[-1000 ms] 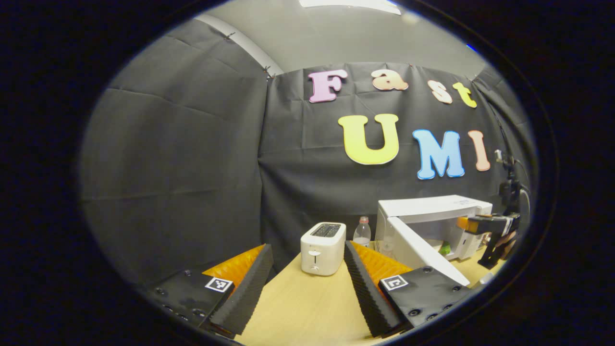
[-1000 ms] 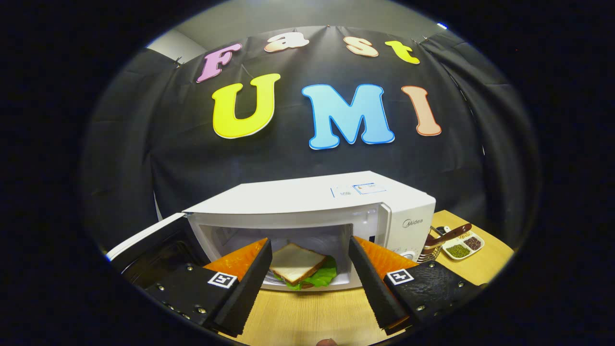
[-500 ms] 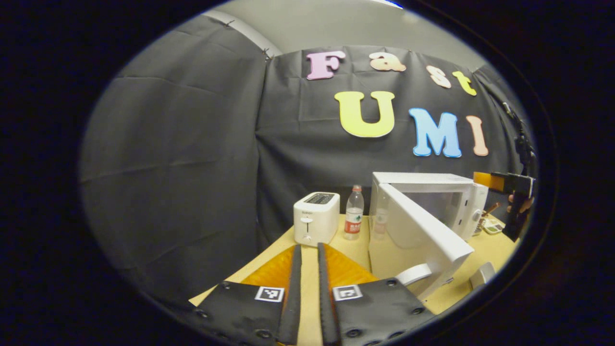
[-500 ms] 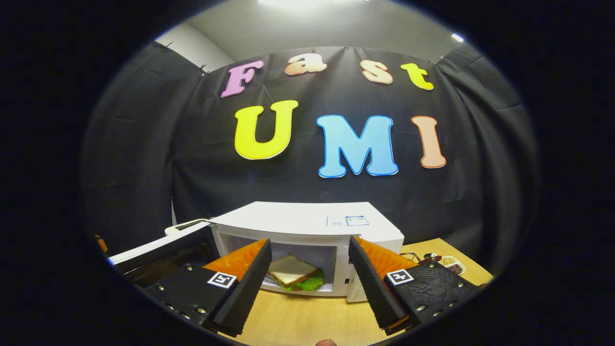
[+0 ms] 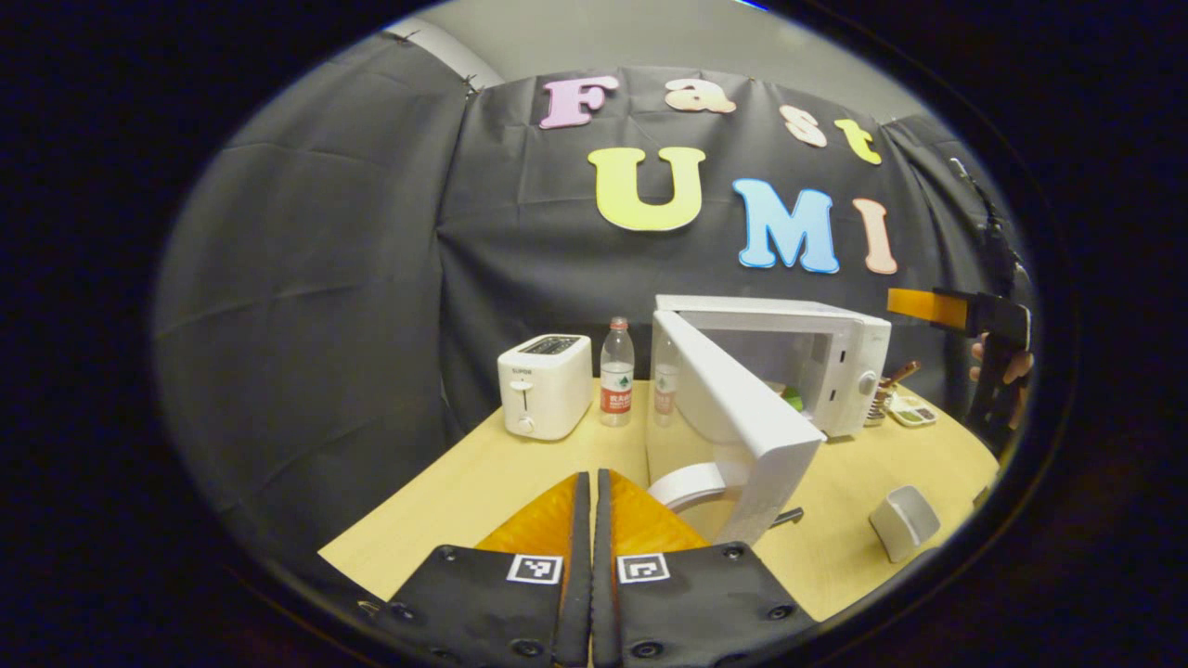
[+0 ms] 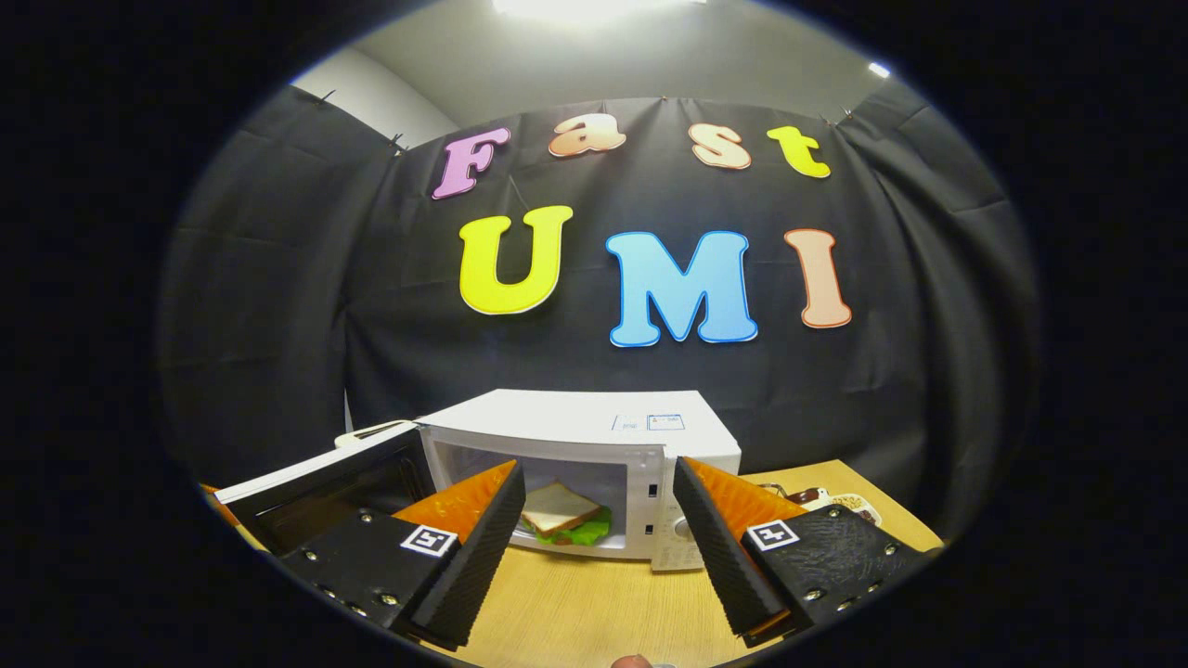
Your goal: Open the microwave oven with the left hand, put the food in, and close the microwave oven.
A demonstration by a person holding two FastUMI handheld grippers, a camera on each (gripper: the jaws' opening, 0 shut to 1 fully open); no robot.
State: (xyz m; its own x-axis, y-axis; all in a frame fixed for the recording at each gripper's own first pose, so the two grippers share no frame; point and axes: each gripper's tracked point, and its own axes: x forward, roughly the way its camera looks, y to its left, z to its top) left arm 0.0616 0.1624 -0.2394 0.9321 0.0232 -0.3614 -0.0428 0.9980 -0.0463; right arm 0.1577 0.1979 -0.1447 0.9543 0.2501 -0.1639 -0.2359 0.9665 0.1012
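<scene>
On the table the microwave stands open, sandwich inside; right gripper fingers spread wide, empty; left gripper fingers closed together, empty.

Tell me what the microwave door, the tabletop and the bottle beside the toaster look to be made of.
Microwave door: apparently white plastic, smooth and slightly glossy, with a moulded curved handle.
Tabletop: light wood or wood-look laminate, matt; faint straight grain shows, so which one is unclear.
Bottle: clear plastic, by its see-through body, coloured cap and wrapped label.
</scene>
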